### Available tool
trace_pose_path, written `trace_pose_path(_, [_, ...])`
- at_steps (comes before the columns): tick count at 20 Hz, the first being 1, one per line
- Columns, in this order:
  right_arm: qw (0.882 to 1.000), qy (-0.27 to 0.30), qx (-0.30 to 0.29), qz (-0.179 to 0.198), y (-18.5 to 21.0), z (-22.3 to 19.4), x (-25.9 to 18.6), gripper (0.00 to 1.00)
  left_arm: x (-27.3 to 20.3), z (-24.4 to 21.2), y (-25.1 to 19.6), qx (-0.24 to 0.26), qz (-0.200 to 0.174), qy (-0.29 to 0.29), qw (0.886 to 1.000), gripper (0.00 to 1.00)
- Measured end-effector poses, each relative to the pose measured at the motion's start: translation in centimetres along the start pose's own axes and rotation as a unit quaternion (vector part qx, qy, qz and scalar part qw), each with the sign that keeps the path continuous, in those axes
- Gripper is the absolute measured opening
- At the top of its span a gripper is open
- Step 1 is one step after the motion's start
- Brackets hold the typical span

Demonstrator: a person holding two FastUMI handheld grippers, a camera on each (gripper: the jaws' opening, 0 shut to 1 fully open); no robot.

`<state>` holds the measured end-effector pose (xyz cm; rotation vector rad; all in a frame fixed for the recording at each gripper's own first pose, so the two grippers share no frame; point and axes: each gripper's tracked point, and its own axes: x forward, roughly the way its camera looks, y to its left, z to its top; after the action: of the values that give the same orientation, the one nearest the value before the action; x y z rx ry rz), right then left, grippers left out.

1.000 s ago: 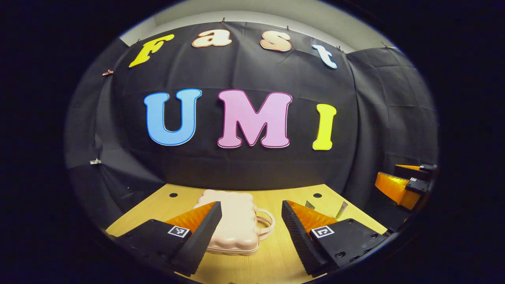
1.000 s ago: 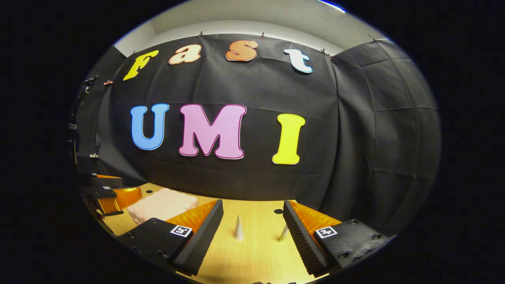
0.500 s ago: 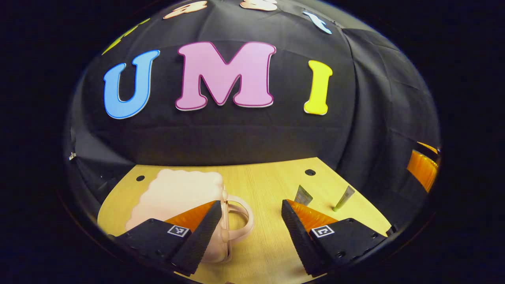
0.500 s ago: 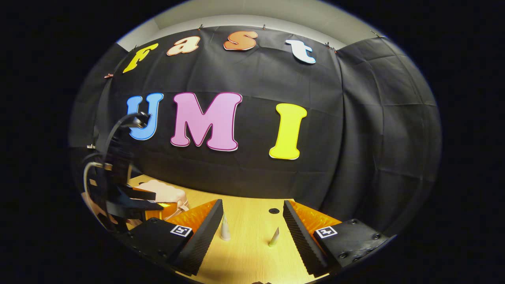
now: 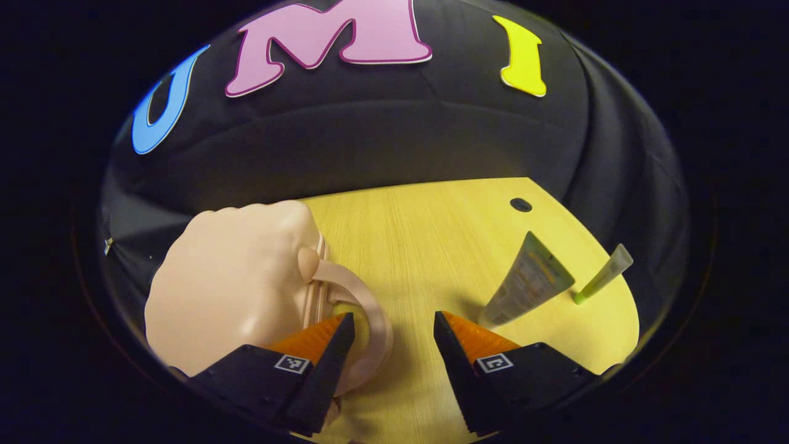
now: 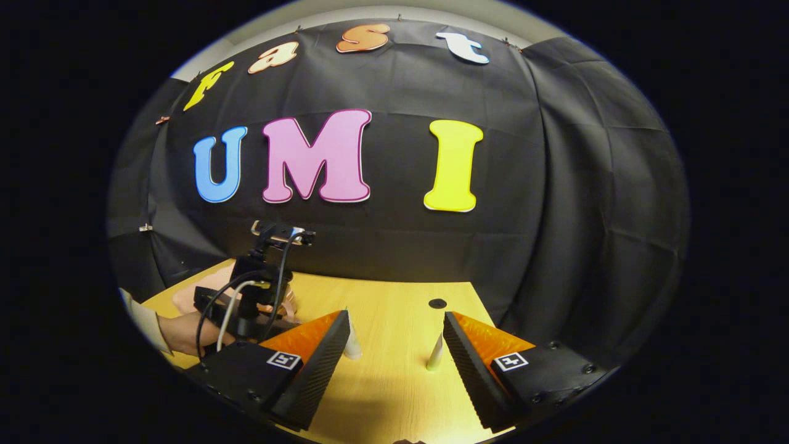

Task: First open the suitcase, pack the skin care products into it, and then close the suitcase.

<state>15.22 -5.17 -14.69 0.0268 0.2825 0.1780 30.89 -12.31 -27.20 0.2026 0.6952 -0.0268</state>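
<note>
Wooden worktop [image 5: 431, 234], opening step: we hover the left tongs [image 5: 391, 327], spread wide and empty, at the handle [image 5: 370, 302] of the closed suitcase [image 5: 228, 277]. Two tubes [image 5: 524, 280] lie right. Right tongs [image 6: 394, 333] gape empty. Next, we judge: lift the lid.

suitcase [image 5: 228, 277] near edge behind hand-held gripper [image 5: 392, 345]

Bare table [image 5: 425, 246] separates the suitcase [image 5: 234, 277] from two standing tubes [image 5: 524, 280].
</note>
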Motion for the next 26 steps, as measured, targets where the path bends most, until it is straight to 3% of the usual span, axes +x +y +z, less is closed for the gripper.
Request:
trace_pose_path(1, [1.0,0.003,0.001,0.004,0.0,-0.2,0.1,0.97,0.5,-0.3,0.1,-0.001,0.008,0.006,1.0,0.74])
trace_pose_path(2, [1.0,0.004,0.0,0.008,-0.1,-0.3,0.2,0.97,1.1,-0.5,0.4,-0.002,0.019,0.011,1.0,0.73])
trace_pose_path(4, [1.0,0.01,-0.002,0.014,-0.2,-0.9,0.5,0.97,1.8,-1.0,0.9,-0.008,0.031,0.022,0.999,0.6])
trace_pose_path(5, [1.0,0.013,-0.001,0.016,-0.2,-1.2,0.6,0.97,2.1,-1.2,1.3,-0.011,0.04,0.026,0.999,0.45])
trace_pose_path(7, [1.0,0.018,0.002,0.017,-0.3,-1.5,1.0,0.97,1.8,-1.6,1.4,-0.023,0.032,0.044,0.998,0.29])
trace_pose_path(9, [1.0,0.018,0.008,0.02,-0.2,-1.3,1.4,0.97,1.1,-0.2,0.8,-0.046,0.008,0.039,0.998,0.23])
trace_pose_path(13, [1.0,0.005,-0.008,0.023,-0.1,-0.5,1.8,0.97,-2.4,4.0,2.1,-0.056,-0.004,0.021,0.998,0.14])
trace_pose_path(15, [1.0,0.005,-0.007,0.023,-0.1,-0.4,1.9,0.97,-4.8,6.3,2.9,-0.095,-0.033,0.015,0.995,0.14])
trace_pose_path(19, [1.0,0.009,-0.008,0.025,0.8,-0.4,1.9,0.97,-10.9,12.0,9.0,-0.137,-0.052,-0.037,0.989,0.14])
trace_pose_path(23, [1.0,0.007,-0.008,0.027,1.7,0.0,1.9,0.97,-15.8,15.2,18.8,-0.117,-0.025,-0.081,0.99,0.14])
trace_pose_path(26, [0.999,0.017,-0.009,0.031,2.3,-0.7,2.1,0.97,-18.1,15.7,28.7,-0.08,0.053,-0.106,0.99,0.14])
